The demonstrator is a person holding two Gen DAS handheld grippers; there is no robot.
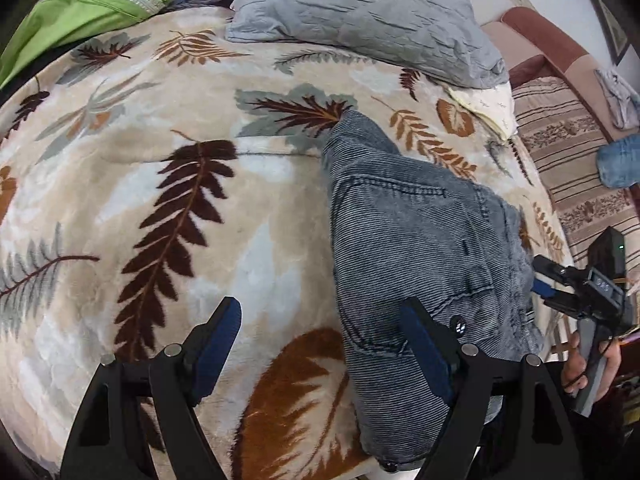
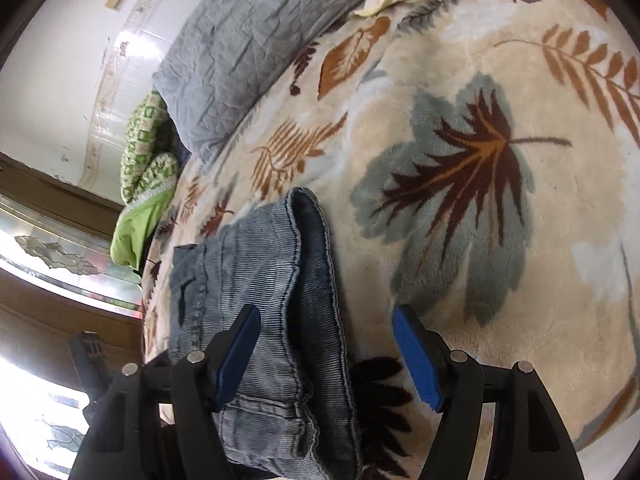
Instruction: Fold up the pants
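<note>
We have the pants (image 1: pixel 416 248), grey-blue denim, lying folded in a bundle on the leaf-print blanket (image 1: pixel 168 184), below the grey pillow (image 1: pixel 360 12). Our left gripper (image 1: pixel 320 344) is spread wide, gripping nothing, one finger over the denim. Our right gripper (image 2: pixel 326 346) is likewise spread, straddling the pants' edge (image 2: pixel 280 280).

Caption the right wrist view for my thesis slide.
Open right gripper above folded grey-blue corduroy pants on a leaf-patterned plush blanket.
</note>
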